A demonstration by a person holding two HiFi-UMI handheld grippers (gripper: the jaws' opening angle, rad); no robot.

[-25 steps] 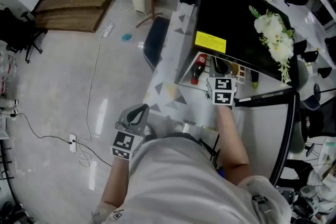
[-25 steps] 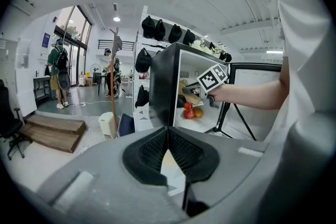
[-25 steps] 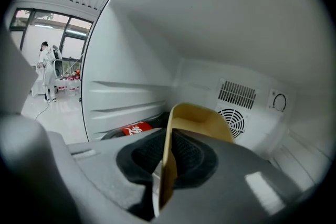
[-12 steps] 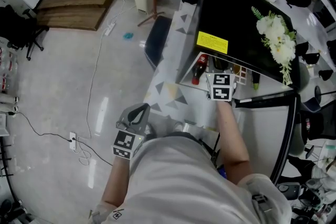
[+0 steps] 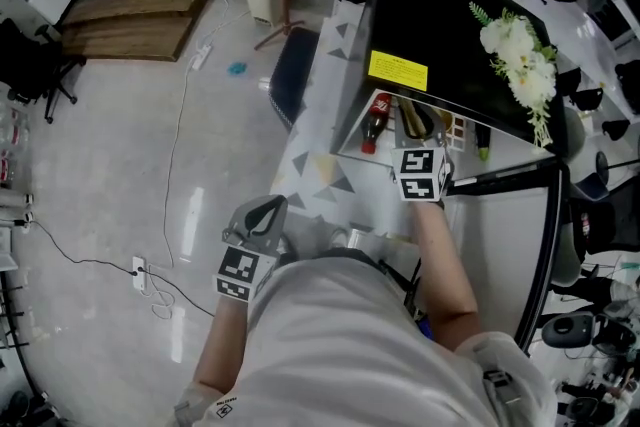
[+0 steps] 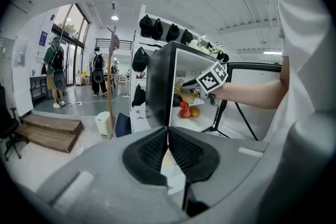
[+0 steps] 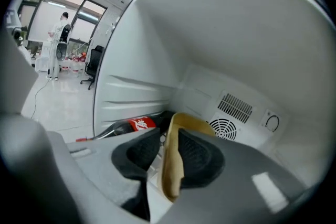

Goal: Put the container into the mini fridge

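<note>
The container (image 7: pixel 171 168) sits in the fridge (image 7: pixel 147 50) beside a bottle (image 7: pixel 137 124), its thin tan wall between the jaws of the right tool (image 7: pixel 168 132), which have just been opening and leave a gap. It looks light and bendy (thin plastic or paper, probably), best pinched gently at the rim; the left tool (image 6: pixel 168 131) is closed, empty.

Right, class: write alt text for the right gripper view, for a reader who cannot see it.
Inside the white mini fridge, the right gripper has its jaws apart, just opening, around the rim of a tan container. A cola bottle lies behind it by the left wall, near the back wall's round vent.
</note>
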